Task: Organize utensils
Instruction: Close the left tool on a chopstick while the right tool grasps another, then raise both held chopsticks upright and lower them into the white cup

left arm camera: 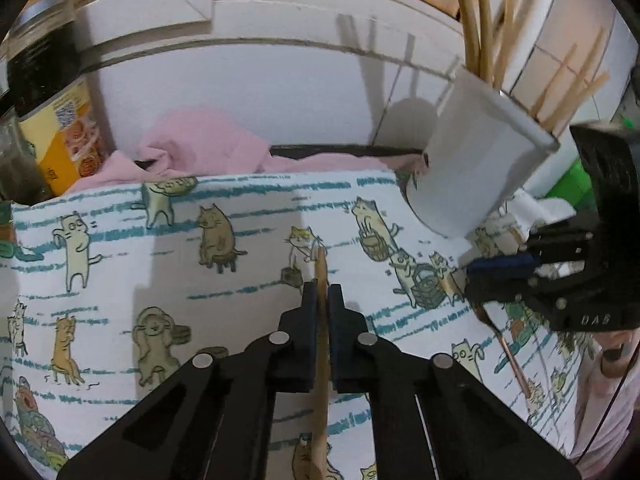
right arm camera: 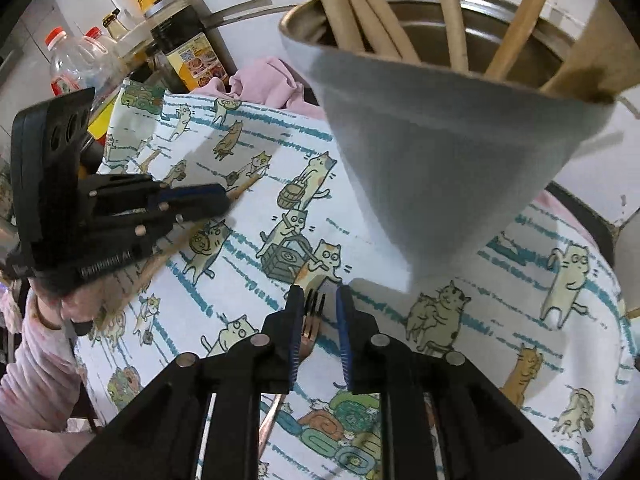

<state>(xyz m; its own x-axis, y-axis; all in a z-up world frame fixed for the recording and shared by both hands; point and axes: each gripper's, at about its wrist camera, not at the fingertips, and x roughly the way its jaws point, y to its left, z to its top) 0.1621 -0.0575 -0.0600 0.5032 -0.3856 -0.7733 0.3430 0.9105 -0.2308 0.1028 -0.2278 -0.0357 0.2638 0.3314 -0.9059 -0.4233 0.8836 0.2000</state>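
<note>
Left gripper clenched on wooden stick; right gripper slightly apart, loosely around fork.

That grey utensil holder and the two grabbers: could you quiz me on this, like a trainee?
1. True or false: the left gripper is shut on a wooden stick.
2. What lies between the right gripper's fingers: A spoon, B fork, C knife?
3. What already stands in the grey holder?

Key: 1 true; 2 B; 3 wooden utensils.
</note>
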